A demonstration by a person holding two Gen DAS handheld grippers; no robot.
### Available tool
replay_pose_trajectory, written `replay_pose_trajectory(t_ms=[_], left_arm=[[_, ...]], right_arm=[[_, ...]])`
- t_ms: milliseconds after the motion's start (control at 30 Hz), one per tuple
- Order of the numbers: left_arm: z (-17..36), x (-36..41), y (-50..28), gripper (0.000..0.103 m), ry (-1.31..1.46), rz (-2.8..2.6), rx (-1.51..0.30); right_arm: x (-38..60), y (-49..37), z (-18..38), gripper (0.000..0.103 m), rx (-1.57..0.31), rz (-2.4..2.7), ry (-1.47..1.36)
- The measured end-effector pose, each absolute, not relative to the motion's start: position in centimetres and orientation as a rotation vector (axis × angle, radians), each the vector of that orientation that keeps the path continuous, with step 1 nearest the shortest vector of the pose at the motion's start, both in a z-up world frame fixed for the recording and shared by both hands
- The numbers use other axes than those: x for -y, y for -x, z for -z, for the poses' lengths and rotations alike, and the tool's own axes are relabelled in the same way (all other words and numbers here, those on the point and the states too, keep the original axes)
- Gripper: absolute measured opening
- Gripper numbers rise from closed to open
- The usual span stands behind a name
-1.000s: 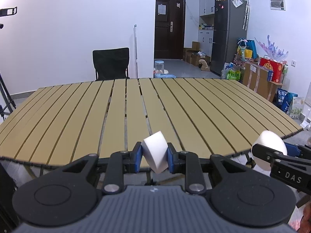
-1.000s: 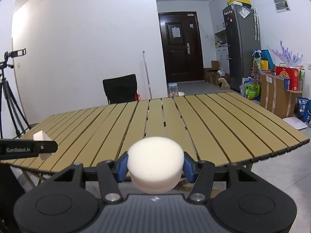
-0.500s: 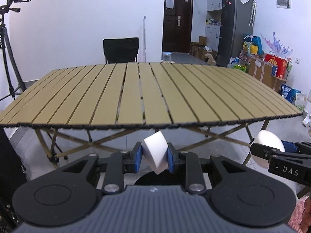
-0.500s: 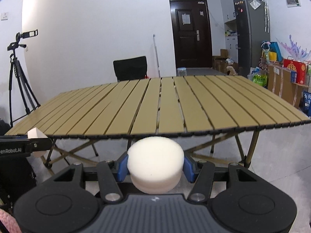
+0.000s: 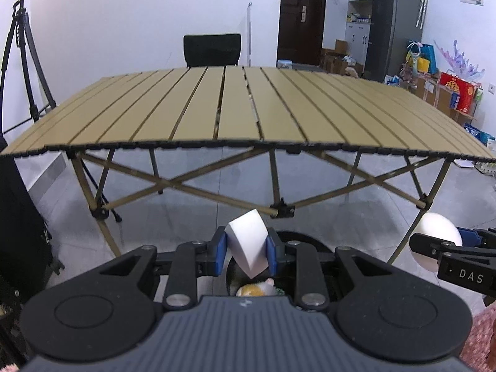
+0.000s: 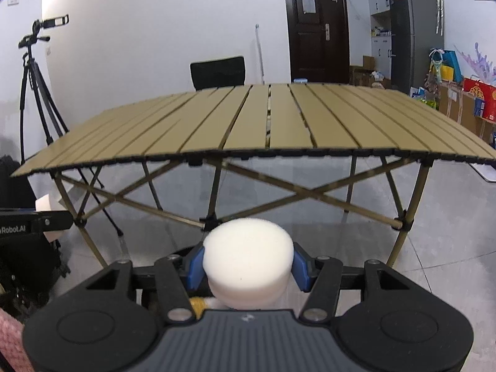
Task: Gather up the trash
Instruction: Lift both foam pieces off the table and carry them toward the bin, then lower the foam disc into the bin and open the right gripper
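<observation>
Left claw: the left gripper (image 5: pixel 246 252) is clenched on a white foam wedge (image 5: pixel 248 248), pinched between its blue pads (image 5: pixel 220 252), tilted, tip pointing down.
Below the left claw: a dark bin (image 5: pixel 297 238) with scraps inside sits just under the wedge, so this looks like a hold for dropping.
Right claw: the right gripper (image 6: pixel 248 268) is grasping a round foam puck (image 6: pixel 248 263) flat between its pads, near the bin, probably awaiting its turn.
Ahead of both claws: the slatted table (image 5: pixel 248 108) stands well apart.

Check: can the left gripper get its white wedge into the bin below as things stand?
Probably yes. The left gripper holds the white wedge over the dark bin; nothing shows between them. The right gripper hangs off to the side.
</observation>
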State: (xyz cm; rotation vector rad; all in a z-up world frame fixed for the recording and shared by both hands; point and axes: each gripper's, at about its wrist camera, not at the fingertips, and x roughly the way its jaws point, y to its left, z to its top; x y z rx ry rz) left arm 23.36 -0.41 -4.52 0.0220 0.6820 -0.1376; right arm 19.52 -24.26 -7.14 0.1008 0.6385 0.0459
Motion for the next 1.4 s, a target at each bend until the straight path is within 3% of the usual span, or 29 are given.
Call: replay_pose_trajectory(t_ms=[667,1400], left_arm=[[13.2,-1.8,-24.9,0.026,0.016,0.074,-0.861],[17.2,-5.6,-29.2,0.026,0.083,-0.042,-0.984]], right_arm=[[23.6,-21.3,14.7,0.055,-0.821,-0.037,-0.080],[21.0,-26.1,19.9,0.055,-0.979,-0.071,-0.043]])
